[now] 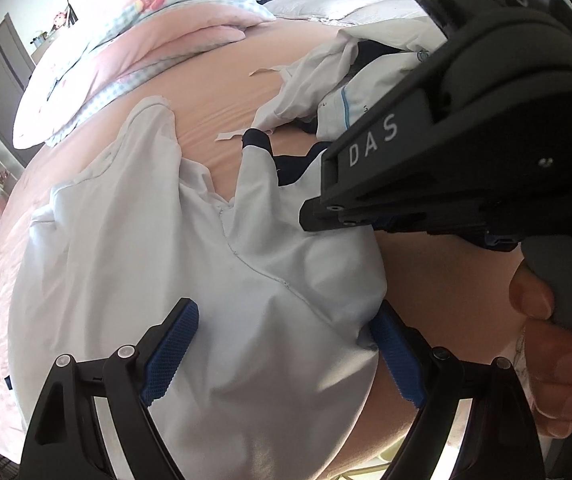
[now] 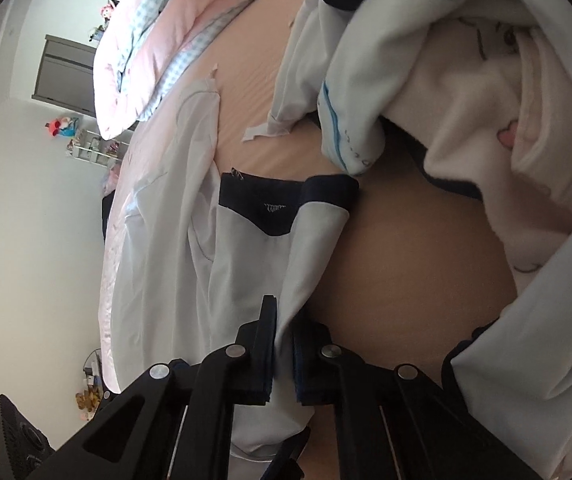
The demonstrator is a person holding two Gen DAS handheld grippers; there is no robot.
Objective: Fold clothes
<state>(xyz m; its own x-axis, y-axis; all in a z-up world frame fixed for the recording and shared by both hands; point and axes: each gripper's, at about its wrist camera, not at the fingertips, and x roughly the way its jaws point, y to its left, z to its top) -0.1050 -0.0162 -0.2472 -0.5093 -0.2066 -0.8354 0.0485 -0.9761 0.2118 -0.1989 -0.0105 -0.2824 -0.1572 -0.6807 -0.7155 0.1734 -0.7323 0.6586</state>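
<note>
A white shirt (image 1: 158, 264) with navy collar and cuffs lies on the peach bed sheet (image 1: 222, 80). My left gripper (image 1: 282, 356) is open, its blue pads (image 1: 170, 352) wide apart over the shirt's near part. My right gripper (image 2: 284, 356) is shut on the shirt's edge (image 2: 306, 264), near the navy-cuffed sleeve (image 2: 330, 192). The right gripper's black body (image 1: 466, 140) shows in the left wrist view, over the shirt's right side.
A pile of unfolded white and pink clothes (image 2: 466, 92) lies at the right on the bed. A pink and blue checked quilt (image 1: 126, 52) is bunched at the far left. A grey cabinet (image 2: 70, 72) and shelves stand by the wall.
</note>
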